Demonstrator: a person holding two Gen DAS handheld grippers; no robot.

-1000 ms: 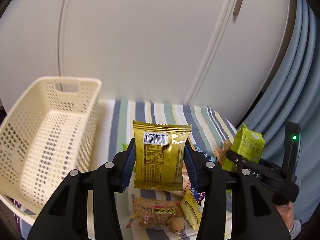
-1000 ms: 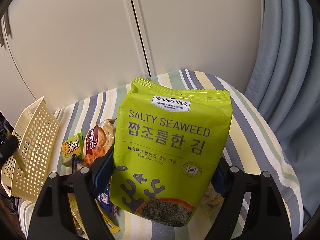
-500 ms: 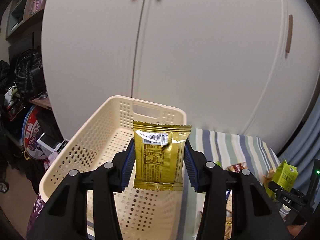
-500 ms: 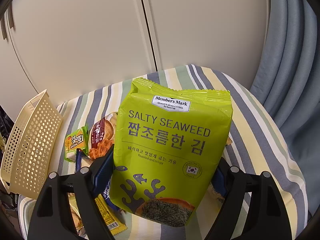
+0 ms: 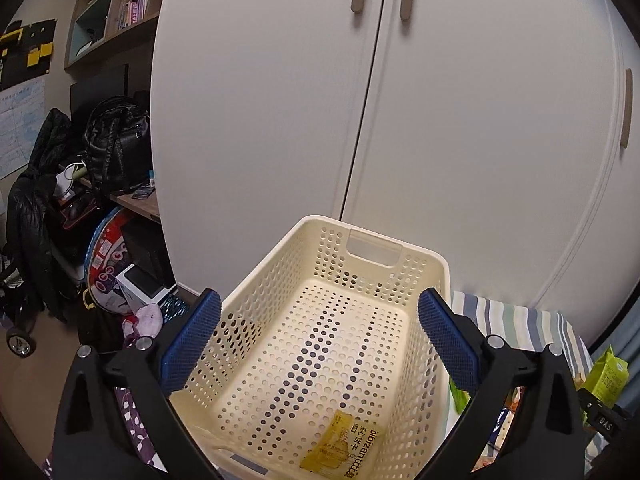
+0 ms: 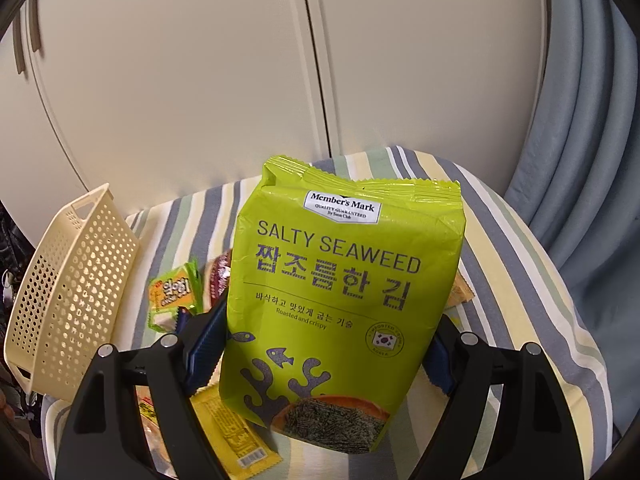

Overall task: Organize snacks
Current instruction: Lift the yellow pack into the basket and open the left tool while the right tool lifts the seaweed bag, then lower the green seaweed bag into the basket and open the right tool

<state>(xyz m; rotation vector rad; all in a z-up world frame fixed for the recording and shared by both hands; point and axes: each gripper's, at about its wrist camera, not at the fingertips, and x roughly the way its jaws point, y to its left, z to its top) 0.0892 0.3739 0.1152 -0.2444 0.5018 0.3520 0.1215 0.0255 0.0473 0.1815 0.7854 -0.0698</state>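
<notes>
**Seaweed bag held, basket off to its left**

The right gripper (image 6: 326, 354) has its jaws clamped on the upright seaweed bag (image 6: 340, 280), long axis vertical, above the striped worktop (image 6: 516, 280). The cream basket (image 6: 72, 292) stands at the worktop's left edge, well left of the bag. The left gripper (image 5: 320, 344) hangs over that basket, jaws apart and empty; a yellow packet (image 5: 344, 446) lies flat inside, near corner. The bag likely goes leftward next.

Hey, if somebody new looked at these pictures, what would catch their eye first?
A big lime-green seaweed bag fills the right view, upright and clamped in the right hand-held gripper over a striped cloth. In the left view, the open left hand-held gripper hangs above a cream basket with one yellow packet inside.
</notes>
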